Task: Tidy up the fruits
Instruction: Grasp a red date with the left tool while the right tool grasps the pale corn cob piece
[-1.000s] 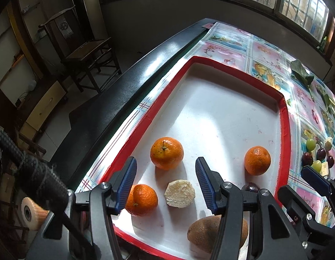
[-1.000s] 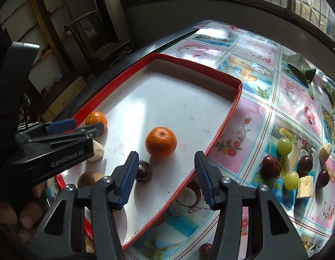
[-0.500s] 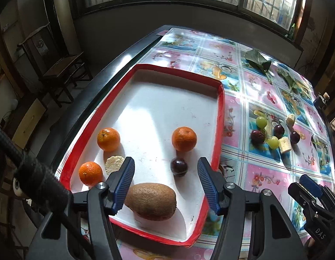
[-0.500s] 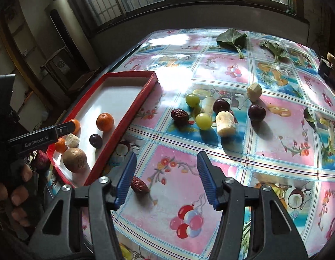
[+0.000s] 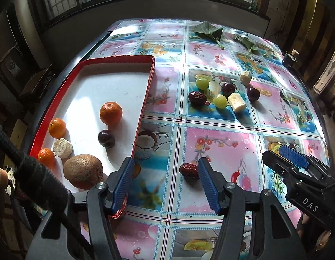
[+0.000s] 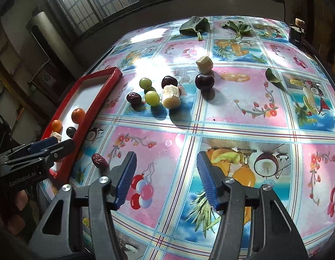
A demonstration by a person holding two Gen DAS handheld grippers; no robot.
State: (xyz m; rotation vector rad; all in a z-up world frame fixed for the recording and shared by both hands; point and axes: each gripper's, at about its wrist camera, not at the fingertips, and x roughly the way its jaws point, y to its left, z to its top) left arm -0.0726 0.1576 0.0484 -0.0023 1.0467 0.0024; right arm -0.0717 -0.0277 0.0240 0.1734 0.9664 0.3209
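Left gripper (image 5: 165,179) held over the flowered tablecloth (image 5: 221,130) at the near right corner of the red tray (image 5: 145,91), jaws apart and empty, a lone red date (image 5: 189,170) lying just inside its right finger. Right gripper (image 6: 166,176) further right above bare cloth, jaws likewise apart on nothing. In the tray: three mandarins (image 5: 111,113), a dark plum (image 5: 106,138), a kiwi (image 5: 83,171) and a pale chunk (image 5: 63,148); further off on the cloth, grapes (image 6: 151,98), plums (image 6: 204,82), a date (image 6: 133,98) and two pale pieces (image 6: 171,96) clustered close together.
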